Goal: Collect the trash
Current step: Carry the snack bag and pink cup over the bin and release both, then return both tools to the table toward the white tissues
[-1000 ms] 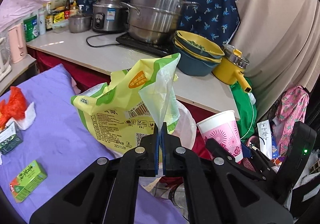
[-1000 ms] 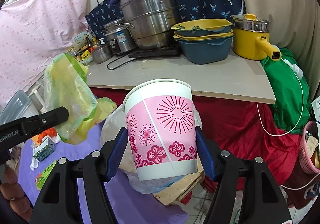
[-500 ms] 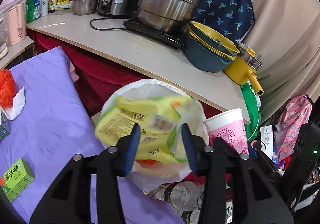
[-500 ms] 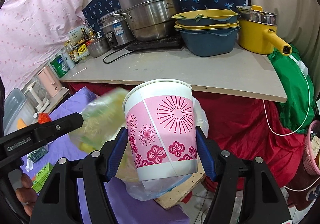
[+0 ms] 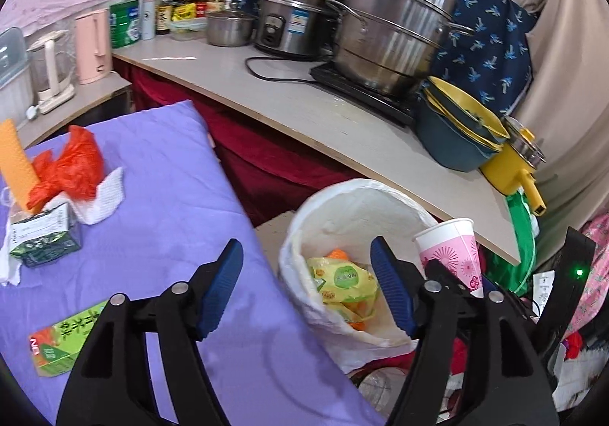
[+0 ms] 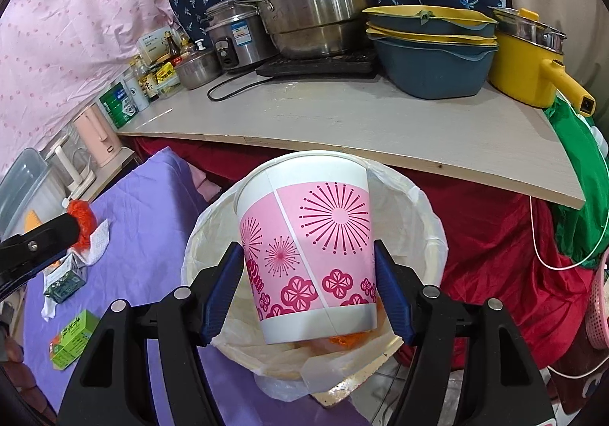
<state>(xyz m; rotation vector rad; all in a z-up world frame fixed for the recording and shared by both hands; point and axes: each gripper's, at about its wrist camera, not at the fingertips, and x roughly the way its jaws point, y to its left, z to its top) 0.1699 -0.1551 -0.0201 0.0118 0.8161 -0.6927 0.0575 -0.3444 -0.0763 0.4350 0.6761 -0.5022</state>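
Beside the purple-covered table, a bin lined with a white plastic bag is seen standing on the floor, in front of a red cloth hung under a pale countertop. Inside the bin a yellow and green snack wrapper is seen lying on orange scraps. The left gripper is held above the table edge and the bin's near rim with its blue-padded jaws spread wide and nothing between them. The right gripper is clamped on a pink paper cup printed with firework and flower patterns; the cup is gripped low on both sides, held upright with a slight tilt, directly over the open mouth of the bin. In the left wrist view the same cup is seen just beside the bin's right rim. On the purple cloth, well apart from the bin, a green drink carton is seen lying flat, a dark green box is seen among white tissue, and a crumpled orange bag is seen resting by it. On the countertop a large steel steamer pot, a rice cooker, stacked blue and yellow basins and a yellow pot are lined up.
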